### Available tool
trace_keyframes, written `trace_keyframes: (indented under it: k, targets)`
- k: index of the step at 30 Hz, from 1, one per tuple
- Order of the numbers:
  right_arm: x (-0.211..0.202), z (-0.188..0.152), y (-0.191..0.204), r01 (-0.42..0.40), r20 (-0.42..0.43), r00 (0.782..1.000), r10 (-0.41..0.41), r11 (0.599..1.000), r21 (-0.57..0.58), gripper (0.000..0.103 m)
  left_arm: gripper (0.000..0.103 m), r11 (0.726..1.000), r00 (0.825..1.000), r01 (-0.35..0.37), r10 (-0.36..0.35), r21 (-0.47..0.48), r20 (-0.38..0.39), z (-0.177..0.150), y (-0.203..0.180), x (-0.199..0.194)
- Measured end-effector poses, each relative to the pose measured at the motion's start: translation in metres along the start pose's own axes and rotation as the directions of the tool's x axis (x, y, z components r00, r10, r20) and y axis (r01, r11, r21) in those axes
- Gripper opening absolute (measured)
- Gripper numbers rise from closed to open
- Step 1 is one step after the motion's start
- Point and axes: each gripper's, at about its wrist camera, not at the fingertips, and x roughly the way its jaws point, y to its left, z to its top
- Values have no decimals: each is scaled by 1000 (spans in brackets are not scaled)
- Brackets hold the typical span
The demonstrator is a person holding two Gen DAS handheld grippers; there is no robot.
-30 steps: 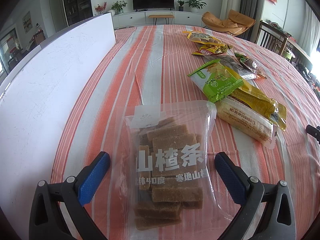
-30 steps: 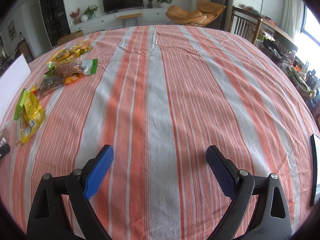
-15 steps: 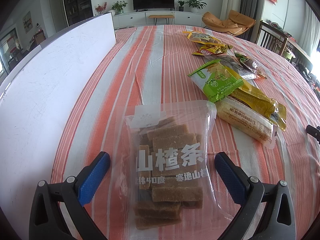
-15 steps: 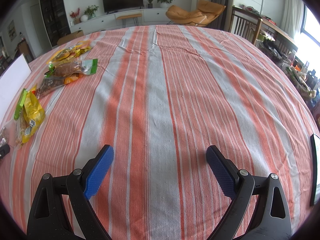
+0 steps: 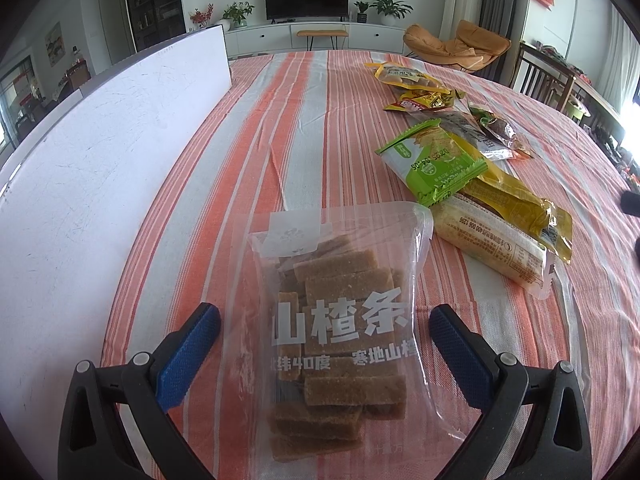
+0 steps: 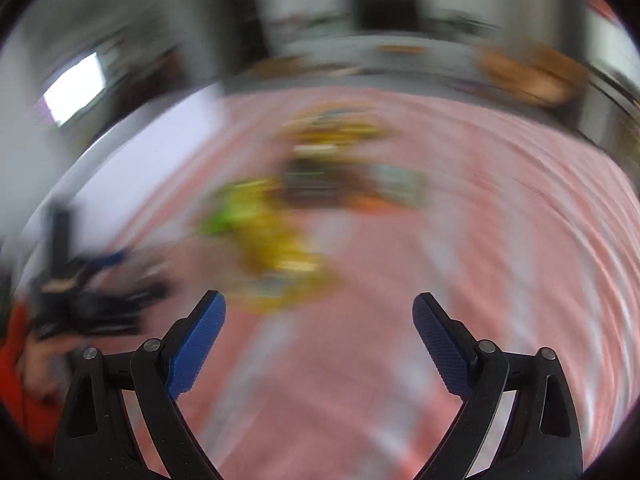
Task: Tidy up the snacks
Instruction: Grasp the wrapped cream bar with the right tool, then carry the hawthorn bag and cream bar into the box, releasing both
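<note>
Swung leftward since the earlier frame, the right gripper [image 6: 319, 320] now blurs toward the snack pile [image 6: 280, 240], fingers released. Left gripper [image 5: 325, 330], fingers released, straddles the clear hawthorn-strip bag [image 5: 340, 320] on the bench [image 5: 320, 120]. Judged step: selecting; next, closing on a packet.

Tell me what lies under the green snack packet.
The green packet rests on a yellow packet and overlaps the end of a pale wrapped roll on the striped tablecloth. Whatever else sits beneath its middle is covered.
</note>
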Motion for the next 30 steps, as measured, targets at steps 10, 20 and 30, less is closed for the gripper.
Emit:
trace_keyframes:
  k: [10, 20, 30]
  targets:
    - [92, 36, 79, -59, -243, 970, -16, 953, -297, 74, 103, 1000, 1000, 1, -1, -1, 1, 0, 0, 0]
    - [77, 12, 70, -14, -334, 941, -54, 980, -198, 31, 103, 994, 993, 63, -53, 91, -107, 5, -2, -1]
    - [76, 5, 58, 49, -372, 924, -93, 991, -128, 31, 57, 990, 990, 140, -140, 31, -24, 9, 10, -19]
